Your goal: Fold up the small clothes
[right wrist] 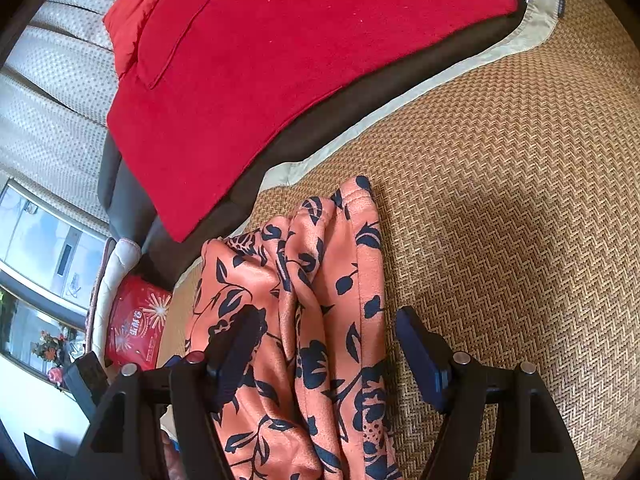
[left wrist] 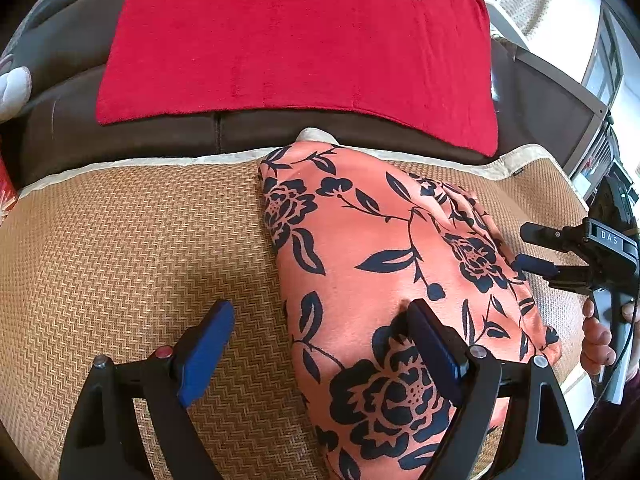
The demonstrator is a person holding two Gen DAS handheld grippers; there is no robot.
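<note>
Floral garment (left wrist: 384,264) bunched on woven mat (left wrist: 132,240), centre-right of frame | left gripper (left wrist: 320,344) fingers wide, right gripper (right wrist: 324,352) likewise, both empty | risk: slippery folds sliding apart if pinched unevenly

Both views are bright and sharp, in daylight. A soft shadow lies on the mat (right wrist: 500,216) beside the garment (right wrist: 320,320), and a fainter one ahead of the left gripper (left wrist: 320,328). Fisheye bending curves the mat's border, and black vignette fills the corners. The window (right wrist: 44,240) is washed out.
</note>
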